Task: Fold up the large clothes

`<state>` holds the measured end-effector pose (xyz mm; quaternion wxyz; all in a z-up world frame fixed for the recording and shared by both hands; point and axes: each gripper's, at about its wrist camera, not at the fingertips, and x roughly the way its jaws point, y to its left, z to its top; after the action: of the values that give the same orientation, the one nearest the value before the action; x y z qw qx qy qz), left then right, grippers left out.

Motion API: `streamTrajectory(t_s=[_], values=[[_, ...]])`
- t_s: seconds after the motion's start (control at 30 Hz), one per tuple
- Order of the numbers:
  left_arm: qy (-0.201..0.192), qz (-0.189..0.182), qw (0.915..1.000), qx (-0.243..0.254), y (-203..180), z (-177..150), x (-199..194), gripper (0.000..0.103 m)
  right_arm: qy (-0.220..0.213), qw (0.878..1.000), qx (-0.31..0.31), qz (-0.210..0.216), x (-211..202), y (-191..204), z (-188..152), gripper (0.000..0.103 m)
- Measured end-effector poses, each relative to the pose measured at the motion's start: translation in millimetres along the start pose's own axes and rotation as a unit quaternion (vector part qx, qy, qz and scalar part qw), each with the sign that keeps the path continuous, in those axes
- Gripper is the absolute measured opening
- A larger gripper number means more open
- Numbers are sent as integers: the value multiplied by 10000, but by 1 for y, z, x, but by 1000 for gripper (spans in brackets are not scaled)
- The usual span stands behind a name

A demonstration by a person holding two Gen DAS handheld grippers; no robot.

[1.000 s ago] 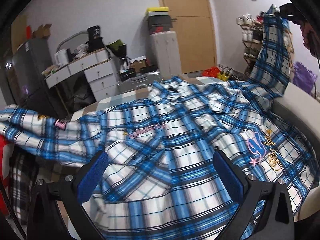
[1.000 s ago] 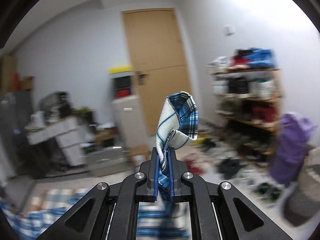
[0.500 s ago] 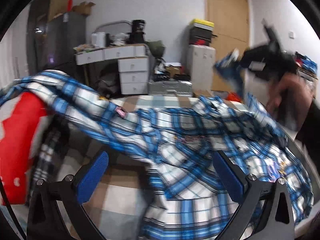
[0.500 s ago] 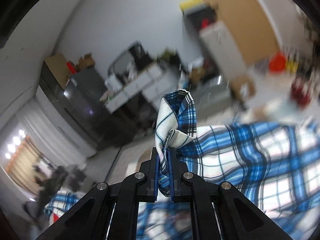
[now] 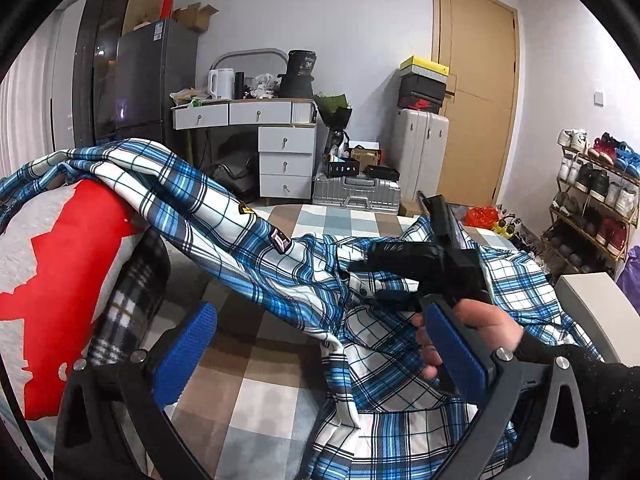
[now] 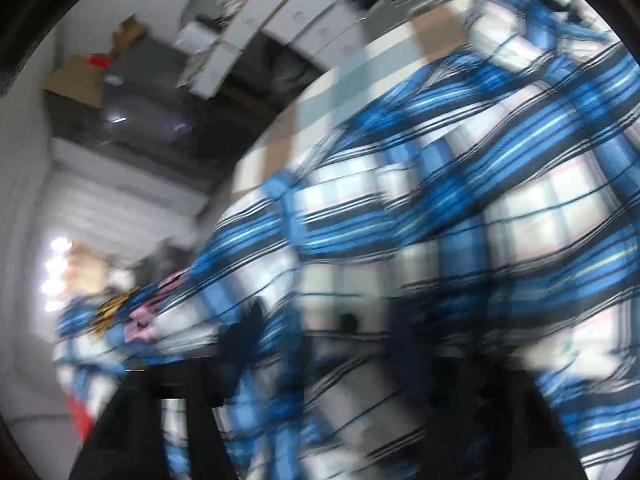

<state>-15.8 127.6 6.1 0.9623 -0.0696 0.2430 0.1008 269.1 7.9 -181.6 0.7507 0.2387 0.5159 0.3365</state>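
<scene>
Motion-blurred blue plaid shirt (image 6: 460, 208) fills the view over a checkered surface (image 6: 320, 100).

A: The blue-and-white plaid cotton shirt (image 5: 280, 268) looks soft, matt, woven cloth with stitched patches.

B: The left gripper's (image 5: 320, 352) blue finger pads (image 5: 454, 350) are ribbed rubber on matt black plastic; the checked beige bedcover (image 5: 248, 392) looks matt too.

My blue-and-white plaid shirt (image 5: 384, 344) lies rumpled and unfolded across the checked bedcover. One sleeve (image 5: 192, 196) stretches up to the left and drapes over a red-and-grey cushion, small patches (one pink, one yellow) showing along it. The body is bunched in creases toward the right. Close up it fills my right view as blurred plaid (image 6: 440, 220).
</scene>
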Motion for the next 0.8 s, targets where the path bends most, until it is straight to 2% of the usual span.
streamTrajectory(t_s=[0.07, 0.1, 0.2, 0.27, 0.33, 0.37, 0.43, 0.5, 0.53, 0.6, 0.63, 0.67, 0.7, 0.8], values=[[-7, -41, 10000, -27, 3, -1, -3, 102, -105, 9992, -256, 279, -23, 7, -5, 82], [-3, -68, 10000, -66, 4, -1, -3, 102, -121, 9984, -358, 418, -36, 8, -7, 88], [39, -138, 9998, -113, 6, -1, -2, 102, -314, 9974, -588, 279, -78, -1, -5, 90], [72, -137, 9998, -91, 4, -1, 0, 102, -536, 9957, -719, -253, -105, -13, 1, 93], [96, -131, 9999, -14, 1, -3, 1, 102, -744, 9885, -724, -1098, -126, -31, 14, 96], [88, -121, 9999, 18, 0, -3, 1, 102, -844, 9800, -709, -1655, -141, -47, 19, 96], [73, -72, 9999, 123, -4, -5, 1, 102, -760, 9653, -658, -2409, -146, -70, 22, 96], [92, -27, 9998, 181, -6, -6, 3, 102, -574, 9517, -564, -2962, -152, -91, 21, 96], [116, -2, 9998, 187, -6, -7, 4, 102, -515, 9472, -598, -3108, -147, -96, 20, 95], [180, 43, 9997, 177, -6, -7, 8, 102, -324, 9264, -813, -3661, -142, -110, 10, 96], [211, 67, 9996, 178, -5, -7, 11, 102, -210, 9184, -960, -3832, -135, -112, 5, 98], [225, 92, 9995, 186, -6, -8, 12, 102, -196, 9010, -1422, -4095, -127, -106, -3, 97], [236, 139, 9994, 196, -6, -8, 13, 102, -288, 8985, -1615, -4071, -127, -101, -9, 98], [306, 204, 9992, 184, -7, -8, 17, 102, -98, 9140, -1402, -3807, -136, -106, -16, 97]])
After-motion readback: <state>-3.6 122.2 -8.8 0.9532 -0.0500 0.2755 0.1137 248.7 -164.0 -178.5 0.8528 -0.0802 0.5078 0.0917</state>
